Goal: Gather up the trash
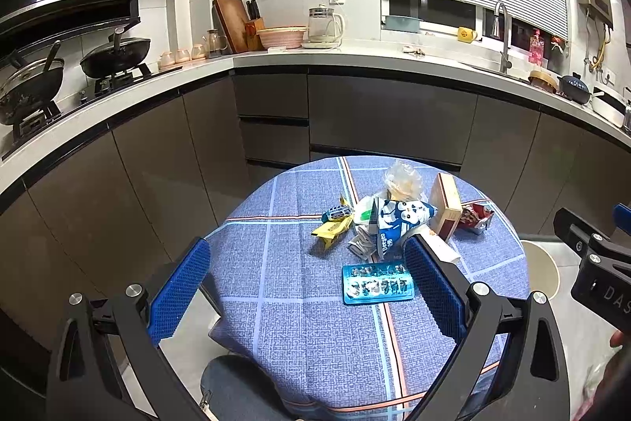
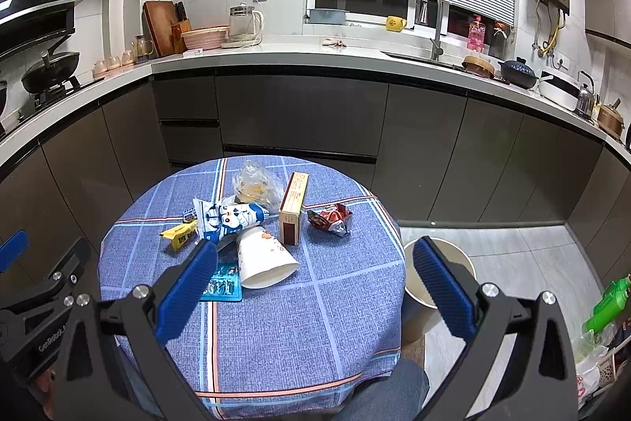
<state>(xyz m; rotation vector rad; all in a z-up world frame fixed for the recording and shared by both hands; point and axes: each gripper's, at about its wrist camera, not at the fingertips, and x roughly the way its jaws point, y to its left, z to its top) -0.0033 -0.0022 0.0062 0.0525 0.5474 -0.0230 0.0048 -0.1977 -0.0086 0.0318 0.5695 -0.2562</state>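
On the table (image 2: 276,322), trash pile (image 2: 252,223) lies beyond both spread jaws.

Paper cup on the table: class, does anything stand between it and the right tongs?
Nothing visible does. The paper cup lies on its side on the table, its open mouth toward the right tongs, which are open and empty. The blister pack lies just left of it, beside the path.

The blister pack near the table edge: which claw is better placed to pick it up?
Left, probably. The blister pack lies between the open left claw fingers, close ahead. The right claw, also open, has it beyond its left finger, nearer the cup.
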